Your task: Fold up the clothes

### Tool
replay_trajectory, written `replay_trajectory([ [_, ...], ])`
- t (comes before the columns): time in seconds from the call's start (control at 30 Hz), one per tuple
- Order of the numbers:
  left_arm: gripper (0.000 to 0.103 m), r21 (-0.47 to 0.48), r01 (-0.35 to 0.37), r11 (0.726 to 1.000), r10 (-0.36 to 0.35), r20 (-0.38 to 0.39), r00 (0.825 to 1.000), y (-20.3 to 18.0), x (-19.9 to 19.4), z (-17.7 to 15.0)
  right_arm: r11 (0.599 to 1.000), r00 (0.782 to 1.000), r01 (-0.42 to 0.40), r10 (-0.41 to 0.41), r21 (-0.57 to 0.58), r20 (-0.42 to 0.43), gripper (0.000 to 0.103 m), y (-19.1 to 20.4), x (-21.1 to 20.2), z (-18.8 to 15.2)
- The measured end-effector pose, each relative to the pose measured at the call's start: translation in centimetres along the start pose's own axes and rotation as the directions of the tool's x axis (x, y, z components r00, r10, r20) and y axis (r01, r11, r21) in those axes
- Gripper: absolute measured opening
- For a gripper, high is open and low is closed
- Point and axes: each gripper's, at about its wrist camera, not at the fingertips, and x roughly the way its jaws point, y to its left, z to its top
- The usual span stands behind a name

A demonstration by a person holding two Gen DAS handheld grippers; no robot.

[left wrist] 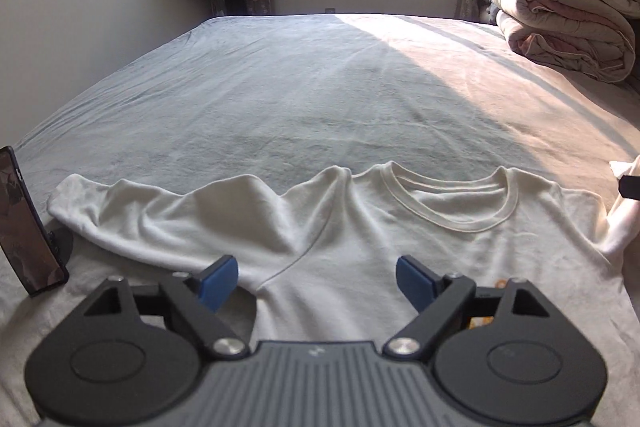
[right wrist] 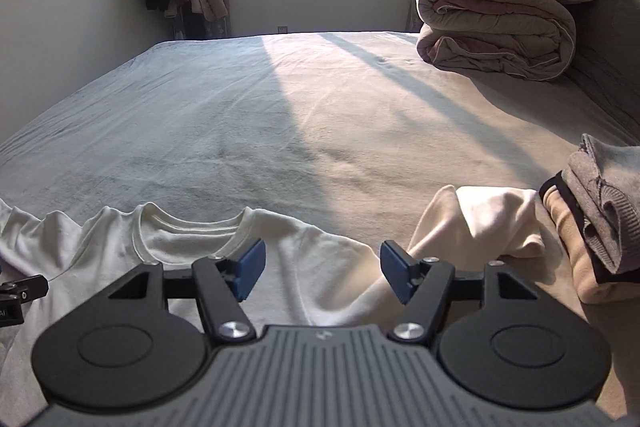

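White long-sleeve shirt (left wrist: 360, 227) lies flat on bed (left wrist: 320, 87), collar away, sleeves left-right; left gripper (left wrist: 316, 281) and right gripper (right wrist: 322, 273), both wide open, empty, hover over its shoulders.

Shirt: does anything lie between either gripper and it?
Nothing visible does. The left gripper and right gripper both hang open directly over the white shirt. The phone and folded pile stand off to the sides.
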Motion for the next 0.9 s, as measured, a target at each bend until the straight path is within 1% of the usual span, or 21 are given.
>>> replay_trajectory([
  [0.07,0.087,0.018,0.062,0.998,-0.062,-0.020,0.998,-1.5,-0.1,0.2,0.998,0.999,0.044,-0.044,0.043,-0.015,0.068,-2.6,-0.1,-0.6],
  [0.17,0.087,0.082,0.151,0.985,-0.150,-0.011,0.989,-4.8,-0.2,0.7,0.988,0.991,0.128,-0.124,0.092,-0.042,0.068,-6.0,-0.2,-1.5],
  [0.23,0.087,0.127,0.207,0.970,-0.208,-0.007,0.978,-7.1,-0.2,1.0,0.977,0.978,0.194,-0.186,0.088,-0.094,0.068,-7.6,-0.4,-2.0],
  [0.3,0.087,0.177,0.268,0.947,-0.272,-0.004,0.962,-9.7,-0.1,1.5,0.967,0.966,0.244,-0.236,0.076,-0.101,0.068,-8.6,-1.0,-2.0],
  [0.37,0.086,0.218,0.323,0.921,-0.329,-0.011,0.944,-12.3,0.1,2.1,0.969,0.972,0.225,-0.216,0.106,-0.093,0.068,-9.8,-1.5,-2.3],
  [0.47,0.084,0.276,0.364,0.890,-0.378,-0.002,0.926,-16.3,0.3,3.1,0.969,0.980,0.193,-0.183,0.153,-0.078,0.068,-11.5,-2.3,-2.7],
  [0.53,0.076,0.303,0.403,0.863,-0.427,0.013,0.904,-18.7,0.1,3.5,0.966,0.984,0.172,-0.159,0.193,-0.078,0.068,-12.7,-2.5,-3.0],
  [0.57,0.074,0.316,0.429,0.846,-0.457,0.015,0.889,-20.0,0.2,3.7,0.963,0.985,0.166,-0.151,0.212,-0.085,0.067,-13.3,-2.5,-3.1],
  [0.6,0.072,0.334,0.457,0.825,-0.489,0.014,0.872,-21.3,0.2,3.9,0.961,0.985,0.163,-0.145,0.224,-0.092,0.064,-13.9,-2.4,-3.3],
  [0.63,0.069,0.356,0.483,0.800,-0.522,0.015,0.853,-22.6,0.4,4.0,0.964,0.985,0.162,-0.144,0.210,-0.096,0.063,-14.2,-2.5,-3.3],
  [0.7,0.068,0.395,0.530,0.751,-0.584,0.022,0.811,-25.2,1.2,4.1,0.971,0.984,0.160,-0.144,0.179,-0.102,0.063,-14.9,-2.8,-3.3],
  [0.73,0.068,0.402,0.550,0.732,-0.607,0.018,0.794,-26.5,1.9,4.2,0.973,0.984,0.162,-0.147,0.162,-0.104,0.063,-15.2,-3.0,-3.2],
  [0.77,0.067,0.402,0.558,0.726,-0.614,0.013,0.790,-27.6,2.6,4.4,0.973,0.984,0.158,-0.142,0.168,-0.104,0.063,-15.6,-3.1,-3.3],
  [0.8,0.066,0.400,0.561,0.724,-0.615,0.007,0.788,-28.7,3.4,4.5,0.973,0.985,0.154,-0.138,0.174,-0.104,0.063,-16.0,-3.3,-3.3],
  [0.9,0.066,0.389,0.543,0.744,-0.593,0.013,0.805,-31.7,6.0,4.9,0.971,0.987,0.141,-0.123,0.194,-0.103,0.063,-17.2,-3.8,-3.4],
])
